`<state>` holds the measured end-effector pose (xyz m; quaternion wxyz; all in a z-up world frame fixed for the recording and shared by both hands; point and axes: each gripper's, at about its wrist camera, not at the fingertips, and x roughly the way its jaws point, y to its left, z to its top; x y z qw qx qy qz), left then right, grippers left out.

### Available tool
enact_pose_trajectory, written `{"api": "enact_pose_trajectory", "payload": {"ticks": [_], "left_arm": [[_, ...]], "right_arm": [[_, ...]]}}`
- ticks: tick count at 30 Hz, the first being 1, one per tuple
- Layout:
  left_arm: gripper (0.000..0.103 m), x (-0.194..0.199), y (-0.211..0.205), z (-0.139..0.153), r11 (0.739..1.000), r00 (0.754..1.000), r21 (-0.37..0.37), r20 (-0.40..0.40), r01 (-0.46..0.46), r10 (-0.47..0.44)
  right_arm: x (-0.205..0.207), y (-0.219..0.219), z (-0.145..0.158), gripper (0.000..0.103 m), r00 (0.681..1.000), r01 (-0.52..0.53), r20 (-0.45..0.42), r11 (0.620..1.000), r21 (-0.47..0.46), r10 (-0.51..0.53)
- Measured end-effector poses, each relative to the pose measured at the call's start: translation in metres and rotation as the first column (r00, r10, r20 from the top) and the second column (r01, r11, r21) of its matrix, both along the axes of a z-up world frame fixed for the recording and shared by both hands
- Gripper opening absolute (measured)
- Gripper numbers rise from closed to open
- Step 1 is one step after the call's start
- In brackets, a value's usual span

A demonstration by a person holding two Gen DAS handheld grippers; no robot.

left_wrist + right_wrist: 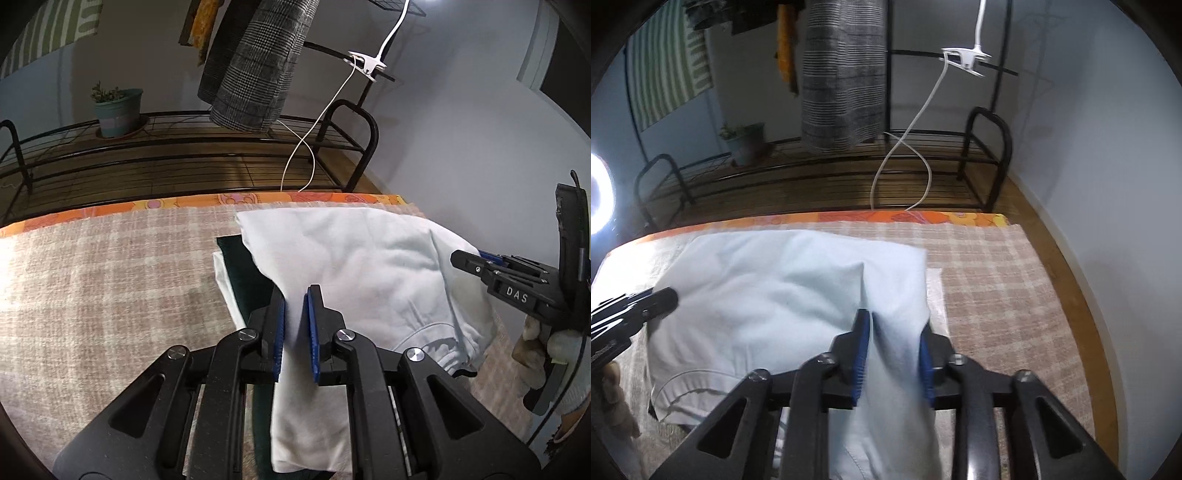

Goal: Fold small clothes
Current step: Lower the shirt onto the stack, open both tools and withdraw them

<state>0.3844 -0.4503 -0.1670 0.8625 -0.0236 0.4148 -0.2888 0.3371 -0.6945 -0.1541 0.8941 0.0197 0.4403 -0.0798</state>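
A pale blue small garment (354,254) lies partly lifted over the checked blanket (103,280). My left gripper (295,306) is shut on one edge of it, fabric hanging down between the blue pads. My right gripper (894,332) is shut on another edge of the same garment (768,295); it shows at the right of the left wrist view (480,266). The left gripper's tip shows at the left of the right wrist view (661,299). A dark green cloth (243,273) and a white cloth (223,277) lie under the garment.
An orange patterned sheet edge (221,201) borders the blanket's far side. Behind stand a black metal rack (184,155) with a potted plant (116,110), a hanging checked garment (255,70) and a white clip lamp with cable (365,64). A ring light (598,192) glows at left.
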Motion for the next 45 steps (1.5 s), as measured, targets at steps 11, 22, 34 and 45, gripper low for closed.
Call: {"api": "enact_pose_trajectory", "payload": {"ticks": [11,22,34,45], "left_arm": [[0.008,-0.046,0.023,0.052,1.000,0.993,0.016,0.120,0.006,-0.008],[0.008,-0.125,0.076,0.121,1.000,0.973,-0.009,0.231,0.006,-0.004],[0.038,-0.230,0.142,0.164,0.999,0.947,-0.020,0.321,0.025,-0.017],[0.081,-0.305,0.181,0.159,0.999,0.923,0.042,0.382,0.022,-0.037]], "right_arm": [[-0.029,0.008,0.035,0.026,0.998,0.034,0.057,0.999,0.011,-0.034],[-0.110,0.060,0.111,0.027,0.980,-0.010,0.197,1.000,0.024,0.005],[-0.215,0.145,0.153,0.042,0.962,-0.067,0.265,0.998,-0.012,0.068],[-0.296,0.185,0.169,0.082,0.946,0.050,0.322,0.999,-0.017,-0.041]]}}
